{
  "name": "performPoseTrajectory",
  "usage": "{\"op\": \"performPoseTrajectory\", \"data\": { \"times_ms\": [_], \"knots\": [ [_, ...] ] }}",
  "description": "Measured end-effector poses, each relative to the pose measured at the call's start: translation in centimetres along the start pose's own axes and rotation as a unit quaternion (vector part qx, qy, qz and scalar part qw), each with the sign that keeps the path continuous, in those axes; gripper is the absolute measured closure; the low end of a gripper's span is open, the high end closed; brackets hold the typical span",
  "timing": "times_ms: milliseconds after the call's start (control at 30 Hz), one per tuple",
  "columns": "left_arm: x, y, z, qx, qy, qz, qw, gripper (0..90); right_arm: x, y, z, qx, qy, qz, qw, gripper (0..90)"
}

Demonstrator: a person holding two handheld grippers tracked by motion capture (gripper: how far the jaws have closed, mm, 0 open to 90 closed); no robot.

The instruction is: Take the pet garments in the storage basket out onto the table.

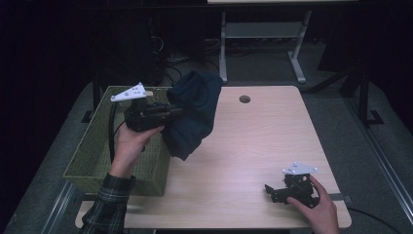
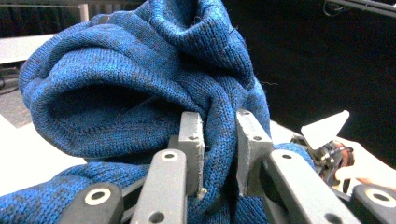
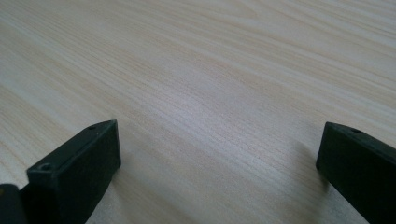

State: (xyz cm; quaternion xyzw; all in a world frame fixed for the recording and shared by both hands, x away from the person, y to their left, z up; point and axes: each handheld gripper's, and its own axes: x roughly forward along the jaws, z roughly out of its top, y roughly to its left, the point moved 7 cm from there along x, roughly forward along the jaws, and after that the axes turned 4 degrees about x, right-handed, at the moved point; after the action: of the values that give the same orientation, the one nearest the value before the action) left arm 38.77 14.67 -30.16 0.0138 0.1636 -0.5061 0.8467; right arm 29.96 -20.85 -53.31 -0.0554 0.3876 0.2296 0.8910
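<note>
Aloft, bunched dark-blue knit garment (image 1: 192,112), pinched by left hand-held gripper (image 2: 219,140)

dim, grainy high view with black surroundings; close views brighter, soft shadows on the table (image 3: 210,93).

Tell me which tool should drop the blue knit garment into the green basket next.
Left. The left tool is already shut on the blue knit garment, holding it lifted right beside the green basket. The right tool sits open and empty, low over the table near its front right corner, far from both.
</note>
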Motion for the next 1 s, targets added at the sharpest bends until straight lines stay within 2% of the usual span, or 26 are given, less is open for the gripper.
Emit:
{"op": "performPoseTrajectory", "data": {
  "times_ms": [367,533,733,1000],
  "knots": [
    [4.1,-1.2,0.3,0.011,-0.002,-0.028,0.9995,74.6,0.0,0.0,0.0,-0.001,-0.001,0.0,1.0,0.0],
    [5.9,-1.5,0.0,0.015,-0.002,-0.026,0.9995,74.4,0.0,0.0,0.0,-0.001,-0.001,0.0,1.0,0.0],
    [8.2,-2.0,-0.7,0.017,0.014,-0.036,0.9991,74.4,0.0,0.0,0.0,-0.002,-0.001,0.0,1.0,0.0],
    [11.3,-2.5,-1.7,0.016,0.028,-0.038,0.9987,74.4,0.0,0.0,0.0,-0.002,-0.001,0.0,1.0,0.0]
  ]
}}
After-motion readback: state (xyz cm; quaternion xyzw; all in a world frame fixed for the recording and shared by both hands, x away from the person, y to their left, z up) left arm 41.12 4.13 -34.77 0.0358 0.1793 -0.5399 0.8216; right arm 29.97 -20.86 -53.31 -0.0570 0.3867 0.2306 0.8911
